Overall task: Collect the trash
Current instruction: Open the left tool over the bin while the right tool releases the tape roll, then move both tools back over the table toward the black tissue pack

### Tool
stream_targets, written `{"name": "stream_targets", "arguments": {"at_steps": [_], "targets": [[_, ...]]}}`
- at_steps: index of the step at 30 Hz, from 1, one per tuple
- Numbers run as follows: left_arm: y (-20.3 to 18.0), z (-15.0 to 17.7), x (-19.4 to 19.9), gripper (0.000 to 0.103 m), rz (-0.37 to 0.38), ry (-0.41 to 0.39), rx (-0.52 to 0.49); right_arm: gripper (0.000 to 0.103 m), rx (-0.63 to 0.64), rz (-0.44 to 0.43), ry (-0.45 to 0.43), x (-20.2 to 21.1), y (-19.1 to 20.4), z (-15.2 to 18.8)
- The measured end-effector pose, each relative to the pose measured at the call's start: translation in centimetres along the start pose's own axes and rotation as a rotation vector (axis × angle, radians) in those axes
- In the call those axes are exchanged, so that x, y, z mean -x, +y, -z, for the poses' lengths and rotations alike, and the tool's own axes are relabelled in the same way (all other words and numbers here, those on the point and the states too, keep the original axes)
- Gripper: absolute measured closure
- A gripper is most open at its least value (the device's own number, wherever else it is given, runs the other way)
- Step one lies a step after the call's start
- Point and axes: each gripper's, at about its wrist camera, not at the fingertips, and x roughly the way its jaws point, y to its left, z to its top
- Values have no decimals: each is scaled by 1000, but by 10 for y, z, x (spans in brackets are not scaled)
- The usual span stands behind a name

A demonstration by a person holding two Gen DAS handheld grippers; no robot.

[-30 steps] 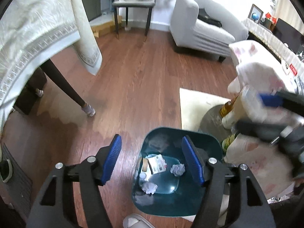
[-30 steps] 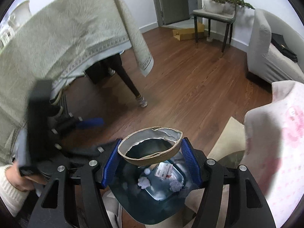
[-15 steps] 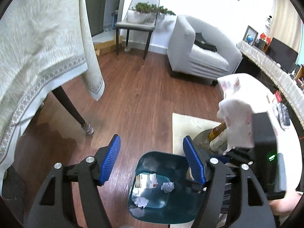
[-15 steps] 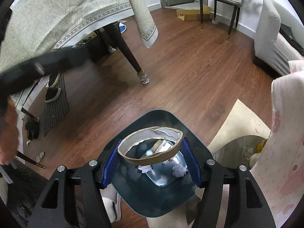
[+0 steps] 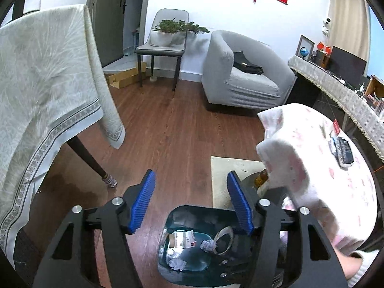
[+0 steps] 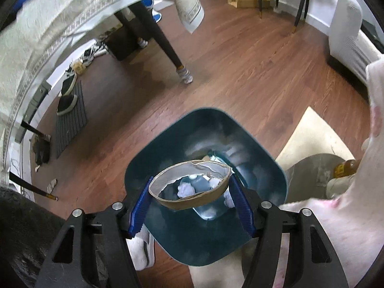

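A dark teal trash bin [image 6: 261, 158] stands on the wood floor; it also shows in the left wrist view [image 5: 182, 211]. Inside lie crumpled white paper balls [image 5: 208, 244] and a printed wrapper [image 5: 183, 236]. My right gripper [image 6: 190, 188] is shut on a squashed brown cardboard ring [image 6: 192, 198], held just above the bin's opening. The ring [image 5: 224, 234] shows over the bin in the left wrist view. My left gripper [image 5: 190, 195] is open and empty, higher up, above the bin's far rim.
A table with a pale patterned cloth [image 5: 48, 84] and a dark leg [image 5: 93, 163] stands at left. A round table with a pink cloth [image 5: 319, 168] is at right, with bottles [image 5: 260, 180] under it on a cream rug [image 5: 228, 175]. A grey armchair [image 5: 242, 76] is behind.
My left gripper has risen and tilted up, so the bin has slid low in its view. My right gripper has lowered the cardboard ring toward the bin's opening.
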Motion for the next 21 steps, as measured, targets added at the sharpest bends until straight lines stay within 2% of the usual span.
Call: {"name": "stream_targets", "arguments": {"at_steps": [4,8,11,13,15,21], "targets": [[-10,-4,3,44,16,-8,-3,38,21,15,33,-9,1,7],[-18,-6,2,52,30,-3,-17,38,25,47,51,-15,-3,11],[-24,-9,4,52,40,-9,-19,36,13,58,62,-18,-10,15],[-26,-11,5,52,42,-16,-19,30,7,62,67,-18,-12,18],[-28,-14,6,52,45,-20,-19,28,4,58,67,-17,-13,19],[-33,-22,13,52,38,-42,-19,27,5,39,45,-7,-11,20]]}}
